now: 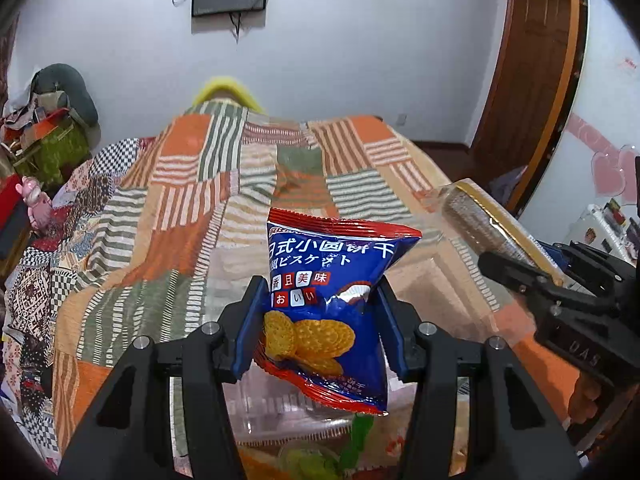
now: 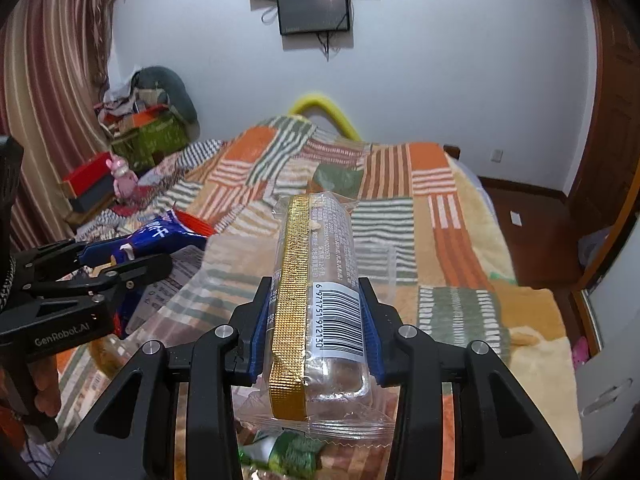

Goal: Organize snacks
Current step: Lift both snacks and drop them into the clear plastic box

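While left fingers (image 1: 256,320) pinch biscuit bag (image 1: 320,304), right fingers (image 2: 370,320) clamp roll (image 2: 320,280).

Even indoor light — fisheye-bent, vignetted edges

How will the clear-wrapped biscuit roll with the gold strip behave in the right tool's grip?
The clear-wrapped biscuit roll with the gold strip looks stiff, projecting straight from the right tool. Its glossy film may slip. Being cylindrical, it would probably roll if set on the striped patchwork blanket.

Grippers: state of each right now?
Left gripper: shut on the blue biscuit bag.
Right gripper: shut on the clear-wrapped snack roll.
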The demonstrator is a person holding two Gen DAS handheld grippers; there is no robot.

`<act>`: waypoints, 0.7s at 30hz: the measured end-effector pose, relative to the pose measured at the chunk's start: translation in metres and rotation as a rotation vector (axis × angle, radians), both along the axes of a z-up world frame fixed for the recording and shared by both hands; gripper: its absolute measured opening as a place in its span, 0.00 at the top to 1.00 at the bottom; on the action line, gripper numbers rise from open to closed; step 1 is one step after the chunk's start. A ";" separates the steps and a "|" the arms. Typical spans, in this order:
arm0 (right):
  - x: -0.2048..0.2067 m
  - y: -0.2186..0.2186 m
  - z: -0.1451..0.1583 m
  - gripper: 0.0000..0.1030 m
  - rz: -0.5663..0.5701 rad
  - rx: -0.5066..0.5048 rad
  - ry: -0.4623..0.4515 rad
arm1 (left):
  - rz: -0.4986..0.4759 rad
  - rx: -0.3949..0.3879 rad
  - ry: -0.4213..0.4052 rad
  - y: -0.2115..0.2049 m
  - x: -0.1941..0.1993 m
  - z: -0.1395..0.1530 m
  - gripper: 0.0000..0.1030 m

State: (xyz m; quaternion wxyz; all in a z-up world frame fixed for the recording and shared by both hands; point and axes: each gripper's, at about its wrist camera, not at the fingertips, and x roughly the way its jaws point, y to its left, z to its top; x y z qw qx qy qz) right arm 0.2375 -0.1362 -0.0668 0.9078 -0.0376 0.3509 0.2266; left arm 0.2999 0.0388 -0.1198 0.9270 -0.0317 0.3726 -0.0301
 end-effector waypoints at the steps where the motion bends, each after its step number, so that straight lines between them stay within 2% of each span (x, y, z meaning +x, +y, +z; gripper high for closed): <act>1: 0.003 0.001 -0.003 0.65 0.002 -0.004 0.012 | 0.000 0.004 0.012 -0.002 0.003 -0.003 0.49; 8: 0.013 0.006 -0.017 0.65 0.035 -0.039 0.083 | -0.003 0.009 0.080 -0.007 0.018 -0.018 0.49; 12: 0.015 0.007 -0.020 0.64 0.045 -0.060 0.103 | 0.002 0.024 0.089 -0.009 0.019 -0.022 0.49; 21: 0.007 -0.001 0.004 0.64 0.038 -0.062 0.036 | 0.003 0.046 0.025 -0.009 0.003 -0.001 0.46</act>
